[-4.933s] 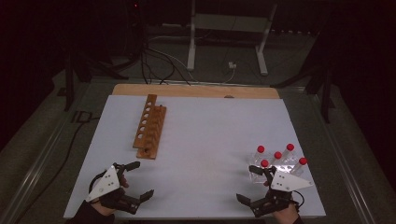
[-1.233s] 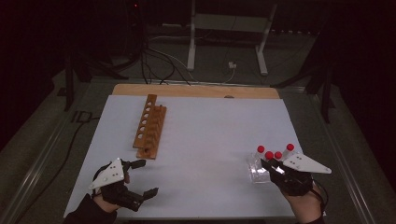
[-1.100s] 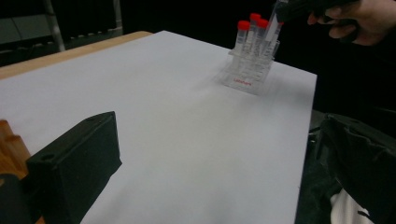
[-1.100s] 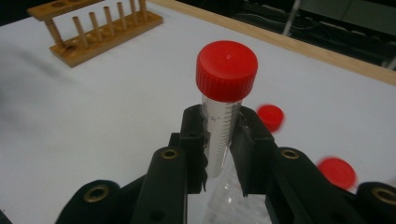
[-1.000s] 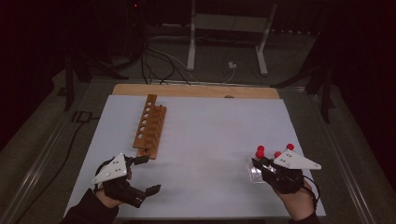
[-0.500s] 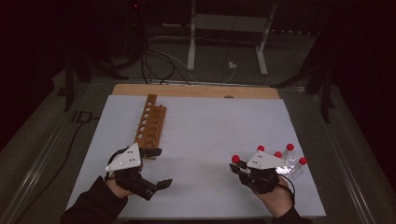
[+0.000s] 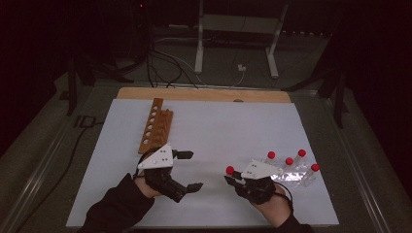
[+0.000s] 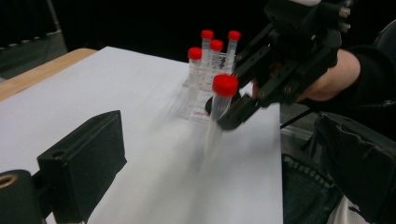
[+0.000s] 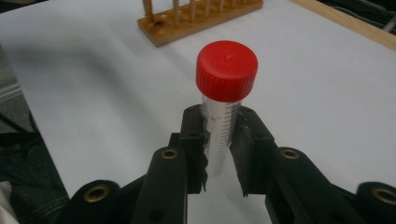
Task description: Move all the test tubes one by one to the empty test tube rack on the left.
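Red-capped tube (image 9: 224,112) clamped in right tool (image 9: 219,140), pads pinching clear graduated barrel just under cap; cap end up, long axis near upright, maybe tilted a bit toward the holding hand, hard to judge w/ motion blur in left gripper view, where tube (image 8: 218,105) hangs off right tool (image 8: 233,109) above the white sheet. Lower tip clear of the table (image 7: 209,126), so tube carried, not standing. Gripped high on barrel, prob. so bottom stays free to drop into a hole. In high view tube (image 7: 230,170) sits front centre of table, right tool (image 7: 232,177) leading leftward.

Four more red-capped tubes (image 7: 291,162) grouped upright just behind right hand, near right edge, on a clear stand w/ label; same cluster (image 8: 212,51) beyond the held one in left gripper view. Looks like supply pile.

Wooden rack (image 7: 154,125) w/ row of round holes lies well to the left, long side running away from person; also at top of right gripper view (image 9: 201,16), straight ahead of tube, so likely destination.

Left tool (image 7: 190,171) spread apart, nothing between, hovering just below rack's near end, facing right tool, perhaps ready to take or steady tube.
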The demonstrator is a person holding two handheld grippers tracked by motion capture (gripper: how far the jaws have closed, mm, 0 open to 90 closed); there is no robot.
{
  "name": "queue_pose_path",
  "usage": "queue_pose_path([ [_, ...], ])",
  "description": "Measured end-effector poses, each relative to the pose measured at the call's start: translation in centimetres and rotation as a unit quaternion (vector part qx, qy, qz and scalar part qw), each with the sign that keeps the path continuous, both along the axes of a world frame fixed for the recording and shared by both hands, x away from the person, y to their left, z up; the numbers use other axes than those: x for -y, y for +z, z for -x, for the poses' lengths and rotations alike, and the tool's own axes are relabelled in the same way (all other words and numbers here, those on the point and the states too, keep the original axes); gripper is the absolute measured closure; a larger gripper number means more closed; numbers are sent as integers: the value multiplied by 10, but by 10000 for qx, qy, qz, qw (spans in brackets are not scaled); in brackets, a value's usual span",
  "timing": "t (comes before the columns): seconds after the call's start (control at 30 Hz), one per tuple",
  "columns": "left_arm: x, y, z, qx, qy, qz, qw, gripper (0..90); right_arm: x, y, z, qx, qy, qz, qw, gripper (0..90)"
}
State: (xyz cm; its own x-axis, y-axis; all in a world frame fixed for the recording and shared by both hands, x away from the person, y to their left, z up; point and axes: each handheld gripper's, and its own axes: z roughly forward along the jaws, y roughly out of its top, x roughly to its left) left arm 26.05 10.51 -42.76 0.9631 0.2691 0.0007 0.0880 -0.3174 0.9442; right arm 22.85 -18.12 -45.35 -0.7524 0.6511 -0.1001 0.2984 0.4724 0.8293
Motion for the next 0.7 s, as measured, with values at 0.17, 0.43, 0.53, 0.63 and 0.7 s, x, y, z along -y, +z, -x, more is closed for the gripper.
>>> queue_pose_path([
  [0.17,17,-1,-5,17,-114,44,9999,99,-5,-2,0,-33,92,-15,10000,749],
  [0.43,46,-4,-10,118,-285,-11,9995,265,-8,-4,1,-72,148,-41,9999,749],
  [0.53,52,-5,-11,135,-267,-64,9995,336,-7,-5,1,-95,154,-58,9998,749],
  [0.63,57,-8,-12,172,-312,-98,9993,428,-7,-6,1,-112,182,-66,9998,749],
  [0.7,60,-10,-13,176,-361,-134,9991,442,-7,-6,1,-116,183,-66,9997,749],
])
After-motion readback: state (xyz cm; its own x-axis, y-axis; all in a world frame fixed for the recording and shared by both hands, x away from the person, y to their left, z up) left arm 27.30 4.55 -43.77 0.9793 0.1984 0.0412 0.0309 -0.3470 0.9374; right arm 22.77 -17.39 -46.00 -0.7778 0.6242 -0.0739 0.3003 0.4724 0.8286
